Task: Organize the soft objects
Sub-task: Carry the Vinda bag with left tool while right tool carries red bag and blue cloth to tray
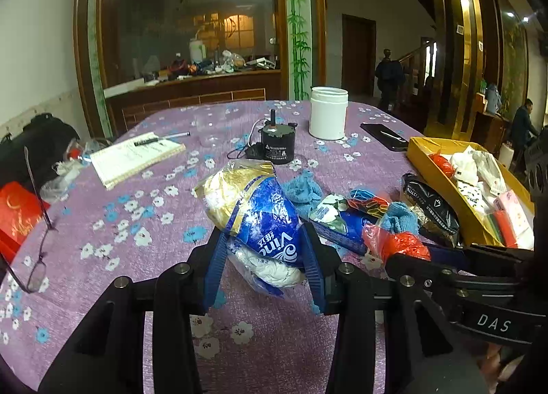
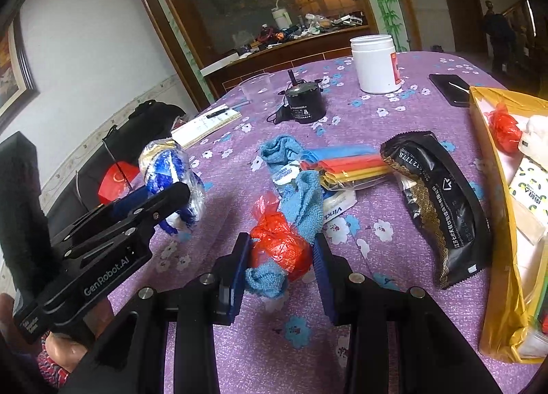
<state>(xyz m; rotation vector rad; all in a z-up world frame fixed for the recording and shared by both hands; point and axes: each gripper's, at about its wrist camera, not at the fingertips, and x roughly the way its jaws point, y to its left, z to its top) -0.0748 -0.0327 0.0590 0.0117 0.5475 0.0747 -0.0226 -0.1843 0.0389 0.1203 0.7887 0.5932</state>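
Note:
My left gripper [image 1: 263, 257] is shut on a crinkled blue, gold and white tissue pack [image 1: 253, 212], held just over the purple flowered tablecloth. In the right wrist view the same left gripper [image 2: 171, 202] and tissue pack [image 2: 171, 168] show at the left. My right gripper [image 2: 281, 267] is shut on a red plastic bag [image 2: 279, 246], with a scrap of blue cloth [image 2: 263, 279] under it. A blue towel [image 2: 304, 198], a pack of coloured sheets [image 2: 352, 168] and a black packet [image 2: 435, 209] lie beyond. A yellow box [image 2: 496, 205] at the right holds several soft items.
A white jar [image 1: 328, 113], a black motor with a cord [image 1: 276, 147], a phone [image 1: 385, 137], a notebook with a pen [image 1: 137, 157] and a clear cup [image 2: 257, 85] stand farther back. Glasses [image 1: 37, 222] and a red bag [image 1: 17, 212] lie at the left edge. People stand far behind.

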